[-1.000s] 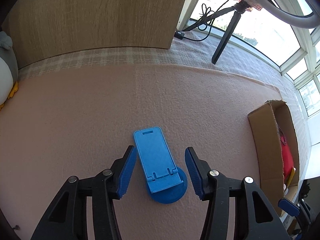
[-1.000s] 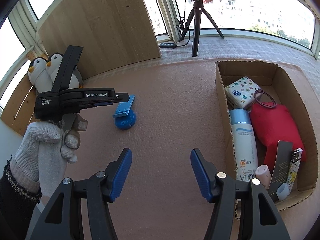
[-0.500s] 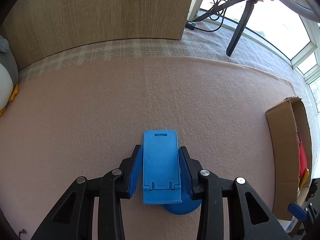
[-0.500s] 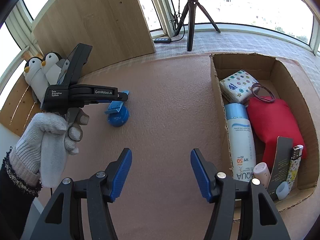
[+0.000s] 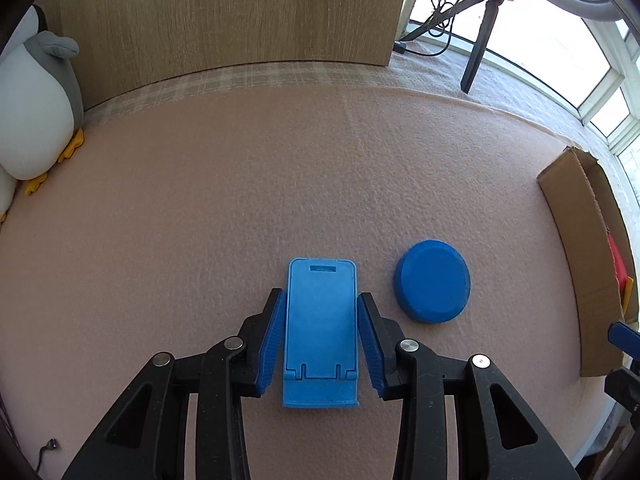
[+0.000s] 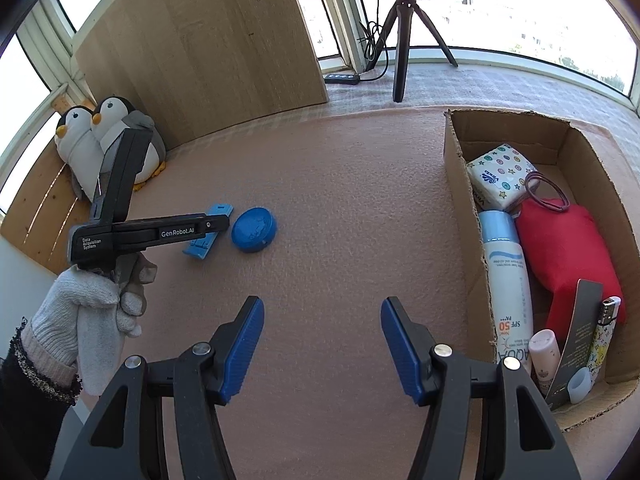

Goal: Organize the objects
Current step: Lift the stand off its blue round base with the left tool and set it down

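My left gripper (image 5: 322,304) is shut on a light blue folding phone stand (image 5: 322,332) and holds it above the pink mat; the stand also shows in the right wrist view (image 6: 208,232) under the left gripper (image 6: 218,224). A dark blue round lid (image 5: 432,286) lies on the mat to the right of the stand, apart from it, and also shows in the right wrist view (image 6: 254,228). My right gripper (image 6: 322,332) is open and empty, hovering above the mat near its front.
A cardboard box (image 6: 456,184) at the right holds a tissue pack, a sunscreen bottle (image 6: 508,280), a red pouch (image 6: 560,248), a lighter and small items. Plush penguins (image 6: 104,140) stand at the left by a wooden panel (image 6: 208,48). A tripod (image 6: 404,40) stands behind.
My left gripper closed on the phone stand and lifted it off the round lid, moving it left. The lid now lies separate on the mat. The right gripper stayed open.
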Demonstrator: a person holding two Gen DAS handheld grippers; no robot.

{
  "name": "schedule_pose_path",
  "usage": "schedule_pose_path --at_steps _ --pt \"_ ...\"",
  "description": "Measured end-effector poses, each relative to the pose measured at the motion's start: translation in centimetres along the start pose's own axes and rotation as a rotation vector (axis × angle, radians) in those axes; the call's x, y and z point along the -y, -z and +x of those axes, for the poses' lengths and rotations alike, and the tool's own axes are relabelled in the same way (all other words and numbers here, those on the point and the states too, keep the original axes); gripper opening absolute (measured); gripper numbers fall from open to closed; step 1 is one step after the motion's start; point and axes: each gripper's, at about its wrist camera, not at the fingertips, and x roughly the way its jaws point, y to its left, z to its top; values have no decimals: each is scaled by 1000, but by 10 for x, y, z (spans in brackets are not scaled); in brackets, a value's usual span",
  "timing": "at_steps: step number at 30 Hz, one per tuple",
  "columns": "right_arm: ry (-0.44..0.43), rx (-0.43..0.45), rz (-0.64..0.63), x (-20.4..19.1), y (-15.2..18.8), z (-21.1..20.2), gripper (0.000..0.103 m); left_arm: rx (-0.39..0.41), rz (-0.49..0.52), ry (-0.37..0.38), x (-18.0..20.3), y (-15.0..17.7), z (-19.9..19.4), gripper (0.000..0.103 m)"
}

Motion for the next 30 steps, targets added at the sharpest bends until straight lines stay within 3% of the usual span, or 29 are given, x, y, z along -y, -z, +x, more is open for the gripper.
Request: schedule_pose_path --at_steps 9,13,17,22,25,30 --pt "-18 -12 -19 -9 2 5 57 22 -101 103 7 73 -30 39" --pt "-29 -23 -24 -10 6 7 57 6 -102 161 23 95 -38 39" --pt "-37 -37 -30 -11 11 9 57 1 -86 213 40 112 -44 51" --pt "-63 -79 -25 -11 16 15 57 -15 -63 287 54 128 -49 51" --pt "-64 -113 -46 -17 20 22 57 -18 -47 303 57 133 -50 51" --pt "-74 -176 -100 -30 29 37 58 -7 -54 245 43 137 -56 51"
